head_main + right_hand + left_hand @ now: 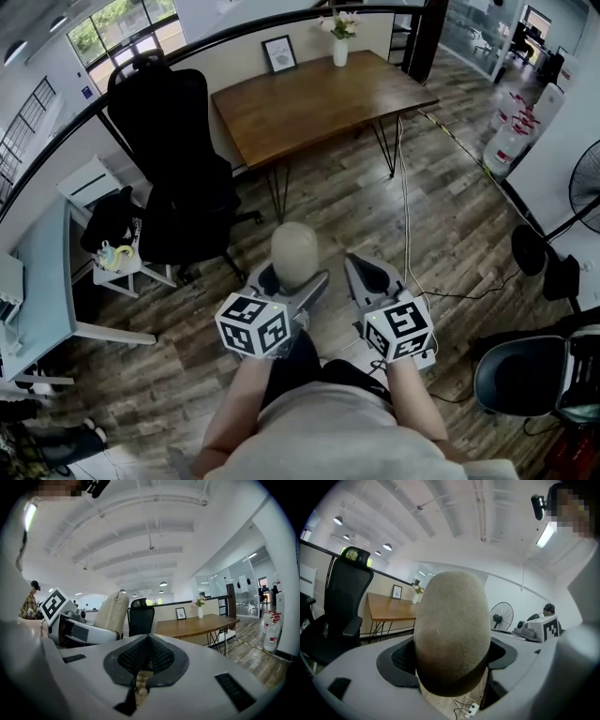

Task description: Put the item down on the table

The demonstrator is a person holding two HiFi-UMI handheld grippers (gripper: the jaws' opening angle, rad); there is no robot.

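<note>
Well apart: item [295, 251] and table [319, 103] edge.

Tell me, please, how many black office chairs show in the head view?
2. One tall black high-backed office chair stands left of the brown wooden table; the other black chair sits at the lower right of the view. More may be hidden outside it.

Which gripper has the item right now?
The left gripper: its jaws clamp the beige oval item. The right gripper is shut and empty.
</note>
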